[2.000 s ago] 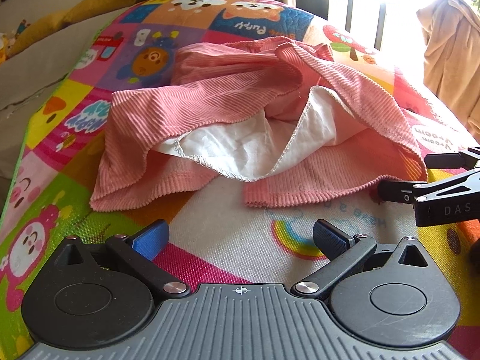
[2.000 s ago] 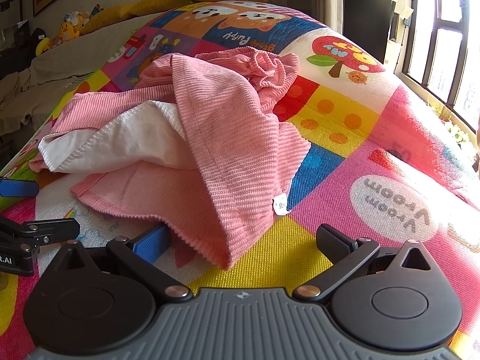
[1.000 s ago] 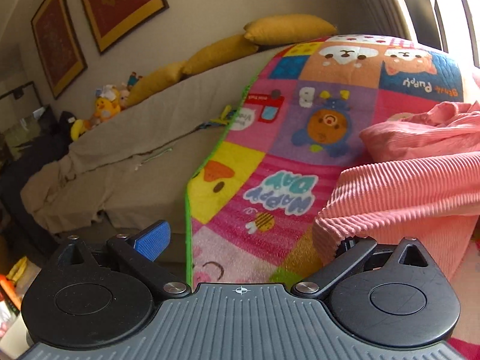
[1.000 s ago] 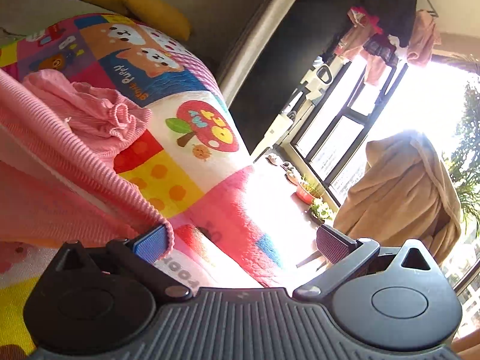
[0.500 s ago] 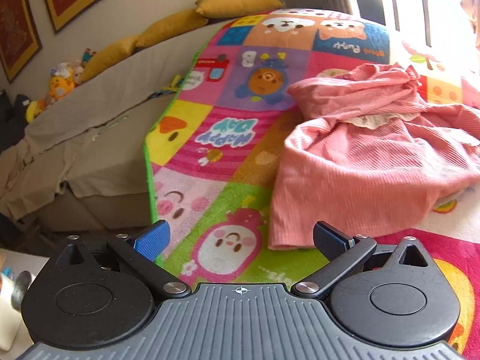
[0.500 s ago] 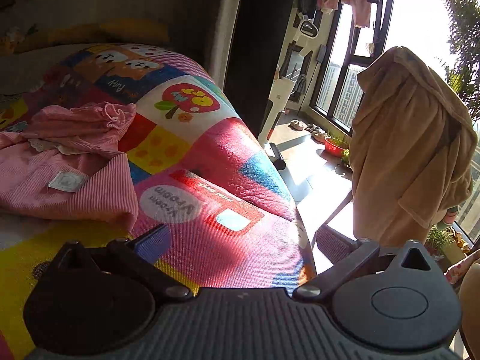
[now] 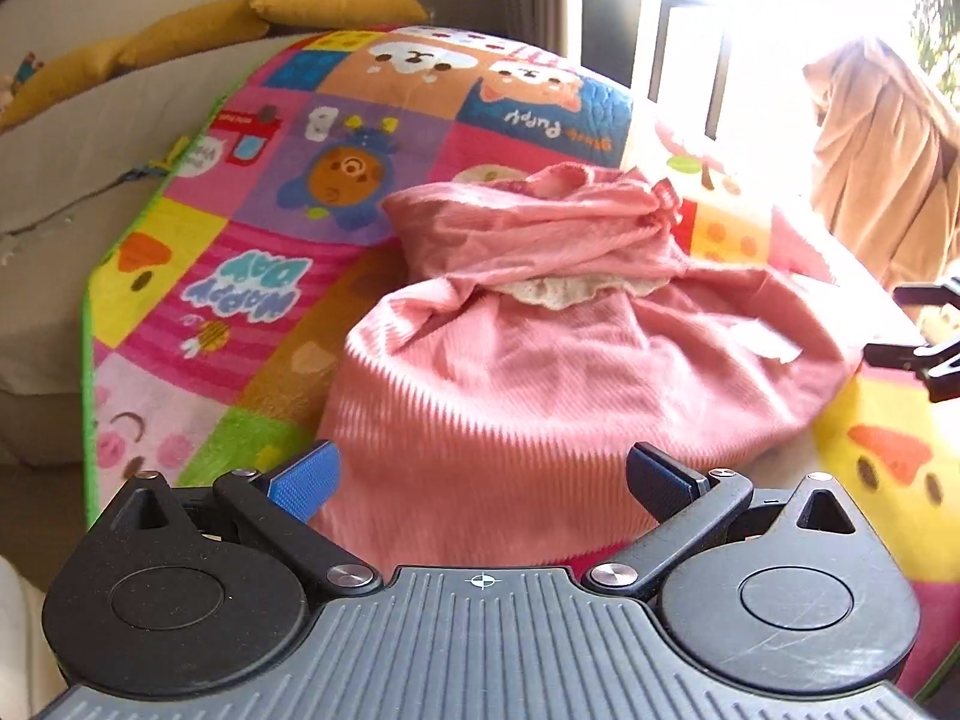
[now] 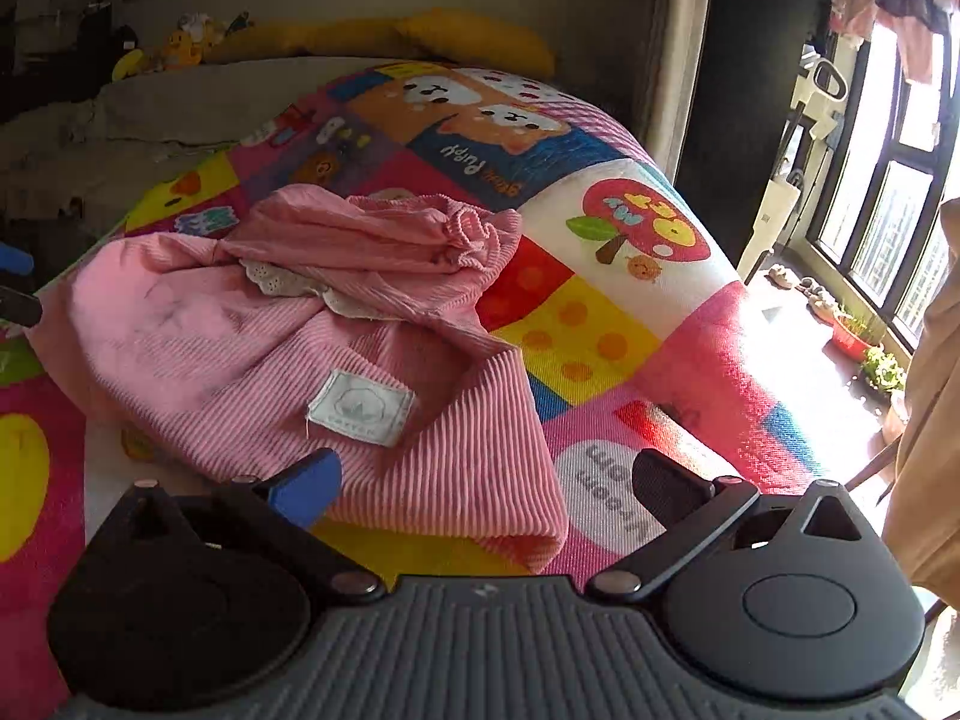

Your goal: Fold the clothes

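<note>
A pink ribbed garment (image 7: 540, 360) with a cream lace trim (image 7: 558, 294) lies bunched on a colourful cartoon mat (image 7: 252, 240). It also shows in the right wrist view (image 8: 312, 360), with a white label (image 8: 360, 408) facing up. My left gripper (image 7: 480, 480) is open and empty, its jaws wide at the garment's near hem. My right gripper (image 8: 483, 489) is open and empty over the garment's near right corner. The right gripper's fingertips (image 7: 918, 354) show at the right edge of the left wrist view.
The mat covers a bed with yellow pillows (image 7: 336, 0) at its head. A beige sheet (image 7: 54, 192) lies to the left. A beige garment (image 7: 882, 168) hangs by the bright window (image 8: 900, 180) on the right. Plants (image 8: 864, 342) sit on the floor.
The garment has gone from spread inside-out with white lining showing to bunched with its pink side out. Both grippers swung outward and have come back to face its near edge, open.
</note>
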`<action>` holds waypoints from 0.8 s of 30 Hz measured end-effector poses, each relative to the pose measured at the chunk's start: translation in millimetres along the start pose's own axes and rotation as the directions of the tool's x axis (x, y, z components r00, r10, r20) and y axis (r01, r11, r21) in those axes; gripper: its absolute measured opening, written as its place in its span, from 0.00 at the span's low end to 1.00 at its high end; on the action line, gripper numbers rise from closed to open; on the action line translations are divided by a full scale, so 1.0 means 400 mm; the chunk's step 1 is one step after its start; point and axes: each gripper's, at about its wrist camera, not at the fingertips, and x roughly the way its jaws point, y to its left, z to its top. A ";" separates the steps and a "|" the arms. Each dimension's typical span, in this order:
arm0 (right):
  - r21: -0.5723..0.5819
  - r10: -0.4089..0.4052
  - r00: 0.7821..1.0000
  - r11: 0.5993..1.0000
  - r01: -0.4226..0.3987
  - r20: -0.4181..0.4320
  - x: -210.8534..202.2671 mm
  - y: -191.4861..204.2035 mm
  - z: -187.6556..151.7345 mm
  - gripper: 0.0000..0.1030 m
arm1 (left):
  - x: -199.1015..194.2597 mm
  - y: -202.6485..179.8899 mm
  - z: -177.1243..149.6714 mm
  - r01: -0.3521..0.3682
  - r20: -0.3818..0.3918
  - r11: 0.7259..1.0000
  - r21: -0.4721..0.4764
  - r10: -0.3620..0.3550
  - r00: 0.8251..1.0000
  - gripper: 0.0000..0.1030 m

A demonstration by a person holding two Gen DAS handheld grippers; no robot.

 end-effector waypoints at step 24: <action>0.363 0.365 0.925 0.880 -0.306 -0.105 0.444 -0.058 0.161 1.00 | 0.377 0.016 0.127 -0.029 -0.155 0.993 0.111 0.046 0.987 1.00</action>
